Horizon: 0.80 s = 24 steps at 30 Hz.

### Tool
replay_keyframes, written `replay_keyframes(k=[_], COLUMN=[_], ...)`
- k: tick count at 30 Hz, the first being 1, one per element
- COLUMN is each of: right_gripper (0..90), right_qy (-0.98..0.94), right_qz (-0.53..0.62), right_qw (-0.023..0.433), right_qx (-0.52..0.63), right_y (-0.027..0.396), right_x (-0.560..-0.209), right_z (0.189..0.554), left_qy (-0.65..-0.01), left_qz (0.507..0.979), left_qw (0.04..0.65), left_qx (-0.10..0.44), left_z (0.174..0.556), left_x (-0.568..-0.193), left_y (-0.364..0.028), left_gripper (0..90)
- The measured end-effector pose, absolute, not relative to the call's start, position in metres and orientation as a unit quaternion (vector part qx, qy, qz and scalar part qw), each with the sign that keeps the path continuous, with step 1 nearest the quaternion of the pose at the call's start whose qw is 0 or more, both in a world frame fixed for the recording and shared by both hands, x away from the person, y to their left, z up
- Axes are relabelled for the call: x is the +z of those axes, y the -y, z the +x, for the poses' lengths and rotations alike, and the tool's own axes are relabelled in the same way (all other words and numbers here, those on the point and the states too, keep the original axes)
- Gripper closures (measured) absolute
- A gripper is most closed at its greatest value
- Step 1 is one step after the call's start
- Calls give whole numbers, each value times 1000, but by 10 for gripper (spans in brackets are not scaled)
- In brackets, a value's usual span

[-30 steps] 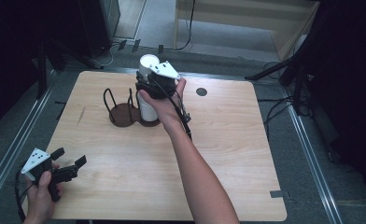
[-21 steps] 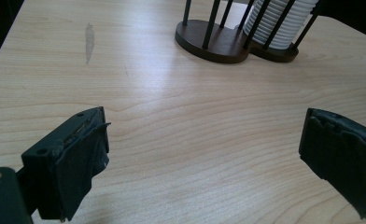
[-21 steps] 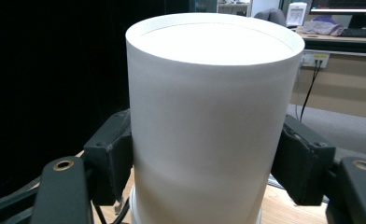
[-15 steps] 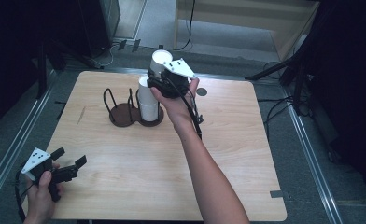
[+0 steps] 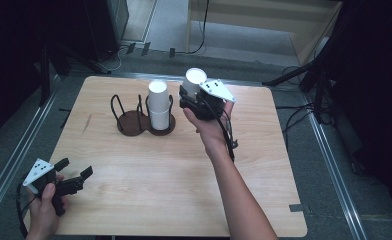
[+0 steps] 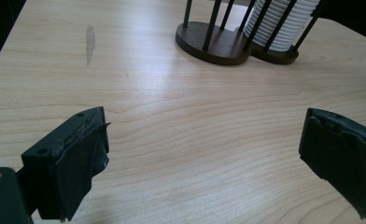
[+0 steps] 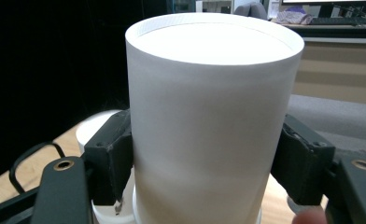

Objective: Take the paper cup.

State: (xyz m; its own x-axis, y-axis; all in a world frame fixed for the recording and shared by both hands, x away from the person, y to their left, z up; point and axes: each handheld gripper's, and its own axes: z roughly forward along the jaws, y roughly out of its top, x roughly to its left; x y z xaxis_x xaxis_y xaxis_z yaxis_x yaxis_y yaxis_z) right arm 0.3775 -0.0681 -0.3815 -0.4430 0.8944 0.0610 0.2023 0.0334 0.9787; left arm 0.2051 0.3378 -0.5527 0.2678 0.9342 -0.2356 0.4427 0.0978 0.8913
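A white paper cup [image 5: 194,80] [image 7: 209,121] is held bottom-up in the air, right of the stack. My right gripper [image 5: 191,97] [image 7: 204,163] is shut on its sides. A stack of white cups [image 5: 158,105] [image 6: 284,23] stands in the right ring of a dark wooden two-ring holder [image 5: 132,122] [image 6: 214,39]; the left ring is bare. My left gripper [image 5: 74,175] [image 6: 204,158] hovers open over the table's near left corner, nothing between its pads.
The wooden table [image 5: 174,175] has a dark streak [image 5: 87,124] [image 6: 90,42] left of the holder. Cables and dark stands sit on the floor beyond the far edge. A metal rail [image 5: 14,155] runs along the left side.
My right gripper has lifted the white cup off the stack and carried it to the right, away from the holder. The left gripper has kept still.
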Motion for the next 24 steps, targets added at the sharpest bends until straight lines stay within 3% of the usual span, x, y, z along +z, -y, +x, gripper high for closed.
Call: replay_keyframes(k=[24], right_gripper=[289], right_qy=[-645], right_qz=[478], right_qw=[312], right_qx=[509], right_y=[148], right_x=[-447], right_z=[312], left_qy=[-543], left_qz=[633], left_qw=[500], left_qx=[232], left_z=[209], left_x=[-553], left_y=[-338], left_gripper=[22])
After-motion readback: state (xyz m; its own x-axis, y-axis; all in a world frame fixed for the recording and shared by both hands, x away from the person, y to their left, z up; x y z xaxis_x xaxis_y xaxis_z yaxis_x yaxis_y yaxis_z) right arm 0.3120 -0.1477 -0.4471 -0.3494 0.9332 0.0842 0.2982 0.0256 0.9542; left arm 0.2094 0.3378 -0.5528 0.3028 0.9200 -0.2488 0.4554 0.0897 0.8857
